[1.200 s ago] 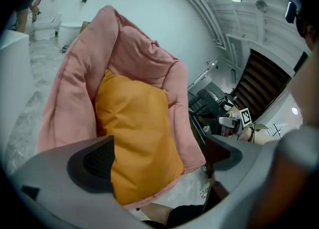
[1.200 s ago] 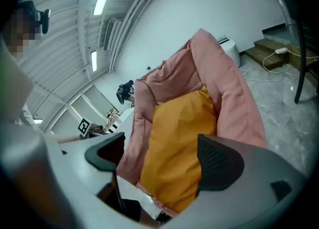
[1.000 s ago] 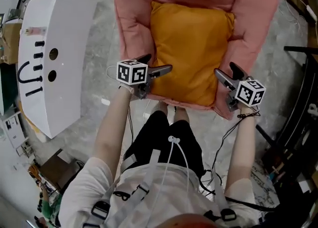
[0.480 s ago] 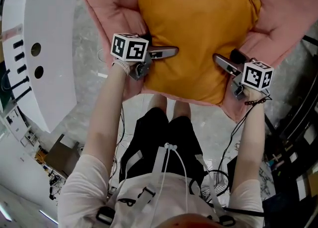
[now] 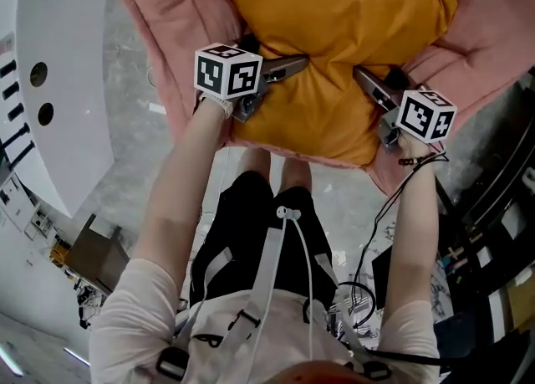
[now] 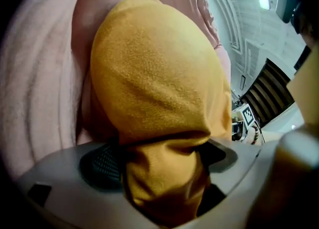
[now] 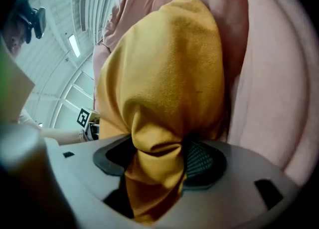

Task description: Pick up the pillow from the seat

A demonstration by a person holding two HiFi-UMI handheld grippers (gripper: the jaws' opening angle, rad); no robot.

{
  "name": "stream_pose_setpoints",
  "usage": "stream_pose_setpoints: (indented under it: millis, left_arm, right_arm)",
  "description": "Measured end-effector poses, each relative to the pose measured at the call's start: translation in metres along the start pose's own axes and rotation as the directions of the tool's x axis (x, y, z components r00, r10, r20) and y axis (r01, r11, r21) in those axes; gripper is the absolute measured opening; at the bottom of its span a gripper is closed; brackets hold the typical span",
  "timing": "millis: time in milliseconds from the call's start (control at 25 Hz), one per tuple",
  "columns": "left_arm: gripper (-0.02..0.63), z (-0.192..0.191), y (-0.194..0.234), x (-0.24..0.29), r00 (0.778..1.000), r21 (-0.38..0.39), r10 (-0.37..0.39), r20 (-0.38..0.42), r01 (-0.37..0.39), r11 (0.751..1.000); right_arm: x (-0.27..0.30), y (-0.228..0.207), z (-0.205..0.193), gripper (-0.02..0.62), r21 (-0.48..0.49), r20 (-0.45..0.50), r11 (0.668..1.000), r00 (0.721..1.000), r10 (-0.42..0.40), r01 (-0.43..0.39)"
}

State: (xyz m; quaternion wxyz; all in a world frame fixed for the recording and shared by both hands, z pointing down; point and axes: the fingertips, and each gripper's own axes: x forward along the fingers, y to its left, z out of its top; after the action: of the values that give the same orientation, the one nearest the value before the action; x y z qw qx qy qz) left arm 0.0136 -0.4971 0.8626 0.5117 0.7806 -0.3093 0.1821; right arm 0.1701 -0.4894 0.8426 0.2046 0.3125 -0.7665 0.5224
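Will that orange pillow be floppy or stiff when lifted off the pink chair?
Probably floppy: the pillow bunches into folds between the closing jaws of the left gripper and right gripper. It will likely sag between them.

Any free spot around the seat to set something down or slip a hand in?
Free: the grey floor strip between the white panel and the pink seat; bare seat padding either side of the pillow.
Crowded: the pillow's near edge, where the left gripper and right gripper have jaws closing on its fabric; cables and dark furniture at right.
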Motion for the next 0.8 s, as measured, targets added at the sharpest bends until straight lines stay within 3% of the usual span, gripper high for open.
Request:
stream_pose_setpoints:
  millis: [80,200,360,560,800]
  left_arm:
    - [0.415,0.002,0.001,-0.006,1.0,0.016,-0.014,0.002,0.014,1.0]
    - [0.306,0.005,-0.006,-0.017,0.999,0.058,-0.033,0.031,0.031,0.998]
    - [0.238,0.012,-0.03,-0.036,0.994,0.114,-0.054,0.092,0.044,0.993]
    - [0.22,0.025,-0.07,-0.077,0.978,0.194,-0.082,0.194,0.044,0.98]
    - [0.209,0.059,-0.12,-0.132,0.919,0.318,-0.11,0.379,-0.017,0.948]
  right_arm:
    - [-0.002,0.005,0.002,0.224,-0.031,0.021,0.999,1.0,0.013,-0.012]
    - [-0.007,0.017,0.002,0.135,-0.12,0.05,0.993,0.999,0.014,-0.008]
    - [-0.028,0.036,0.005,0.11,-0.213,0.128,0.977,0.992,0.002,0.026]
    - [-0.067,0.083,0.014,0.11,-0.33,0.192,0.944,0.98,0.052,0.015]
    - [-0.115,0.147,0.043,0.11,-0.5,0.258,0.865,0.959,0.116,0.03]
